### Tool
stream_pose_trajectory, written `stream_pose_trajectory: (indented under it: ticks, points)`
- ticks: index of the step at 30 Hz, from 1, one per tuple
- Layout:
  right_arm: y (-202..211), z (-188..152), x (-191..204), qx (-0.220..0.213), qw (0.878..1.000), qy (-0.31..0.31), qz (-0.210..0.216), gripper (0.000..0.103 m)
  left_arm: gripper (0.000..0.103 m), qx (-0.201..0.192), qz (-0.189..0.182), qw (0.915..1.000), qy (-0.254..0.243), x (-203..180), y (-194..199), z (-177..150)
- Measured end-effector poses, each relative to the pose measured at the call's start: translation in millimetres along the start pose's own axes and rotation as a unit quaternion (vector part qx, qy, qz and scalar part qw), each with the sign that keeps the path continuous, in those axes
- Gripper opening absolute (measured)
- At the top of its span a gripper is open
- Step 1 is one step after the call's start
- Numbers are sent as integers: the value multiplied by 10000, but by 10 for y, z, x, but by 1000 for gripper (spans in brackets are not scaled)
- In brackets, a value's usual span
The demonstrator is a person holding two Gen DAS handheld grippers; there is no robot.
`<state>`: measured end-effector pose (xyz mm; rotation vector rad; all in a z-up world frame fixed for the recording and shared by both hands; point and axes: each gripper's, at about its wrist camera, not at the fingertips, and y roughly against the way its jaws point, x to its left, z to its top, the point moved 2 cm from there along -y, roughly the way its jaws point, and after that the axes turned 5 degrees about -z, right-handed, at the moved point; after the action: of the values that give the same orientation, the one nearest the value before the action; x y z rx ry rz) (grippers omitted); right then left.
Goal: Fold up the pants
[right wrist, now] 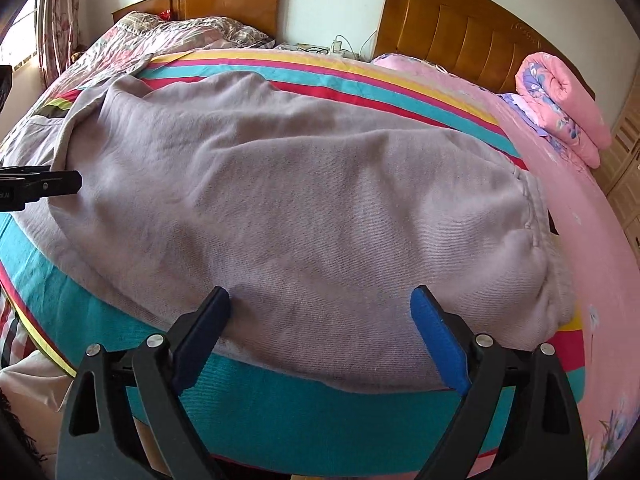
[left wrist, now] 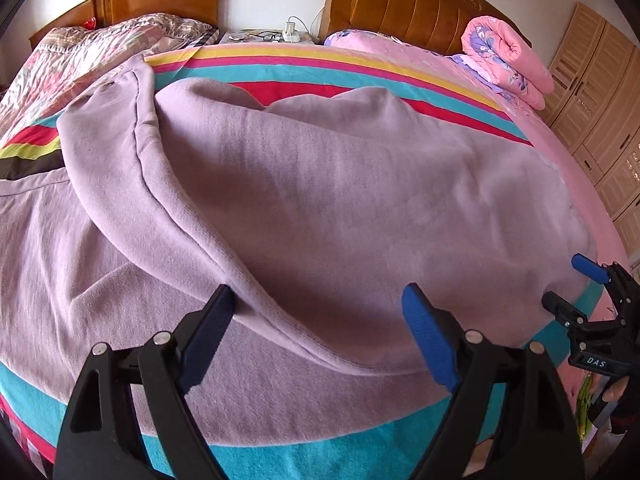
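Since both jaws were wide and empty, I'd grab the pants [left wrist: 320,184] hem at 6 o'clock: left gripper [left wrist: 320,304], right gripper [right wrist: 320,300] together.

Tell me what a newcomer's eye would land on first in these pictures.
The big lilac pants fill the middle of both views, spread rumpled over a striped blanket in teal, red and yellow. In the foreground the left gripper and the right gripper hang open over the pants' near edge, gripping nothing. At the far right a rolled pink quilt lies against the wooden headboard.
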<state>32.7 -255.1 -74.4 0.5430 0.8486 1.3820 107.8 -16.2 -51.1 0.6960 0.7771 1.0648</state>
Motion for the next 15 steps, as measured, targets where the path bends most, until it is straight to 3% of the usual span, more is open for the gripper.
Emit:
stream_pose_trajectory:
  ticks: [1,2,15]
  points:
    - [-6,-5,-15,-3,10000,-41,32,88,65,-47,167,9998,-70,-4,1,-15]
    - [-7,-6,-31,-11,10000,-76,59,88,62,-67,233,9996,-131,0,3,-22]
    - [1,-1,-33,-42,9999,-120,57,88,61,-88,264,9996,-71,20,38,-38]
